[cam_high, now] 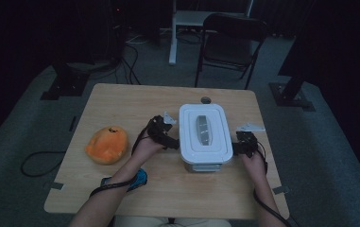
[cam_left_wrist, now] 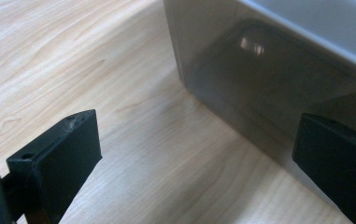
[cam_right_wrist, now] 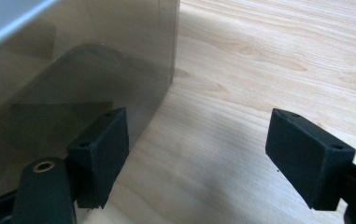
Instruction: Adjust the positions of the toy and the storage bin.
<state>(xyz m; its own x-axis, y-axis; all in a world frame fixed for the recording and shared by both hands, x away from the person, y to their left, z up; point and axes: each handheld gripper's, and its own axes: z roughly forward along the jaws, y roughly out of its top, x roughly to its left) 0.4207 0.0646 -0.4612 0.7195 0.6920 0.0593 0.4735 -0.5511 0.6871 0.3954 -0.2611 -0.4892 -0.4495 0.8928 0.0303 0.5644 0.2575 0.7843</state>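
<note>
A box (cam_high: pixel 202 135) with a white lid and a grey handle strip stands on the wooden table (cam_high: pixel 130 101), right of centre. My left gripper (cam_high: pixel 173 141) is at the box's left side, my right gripper (cam_high: pixel 237 147) at its right side. In the left gripper view the smoky translucent box wall (cam_left_wrist: pixel 259 79) rises at the right; my left gripper (cam_left_wrist: pixel 194 154) is open over bare wood, its right jaw close against the wall. In the right gripper view the box wall (cam_right_wrist: pixel 73 70) stands at the left; my right gripper (cam_right_wrist: pixel 217 154) is open, its left jaw beside the wall.
An orange plush toy (cam_high: pixel 107 144) lies near the table's left edge. A blue object (cam_high: pixel 140 178) sits under the left forearm. A small round grey thing (cam_high: pixel 206 100) lies behind the box. A folding chair (cam_high: pixel 229 42) stands beyond the table.
</note>
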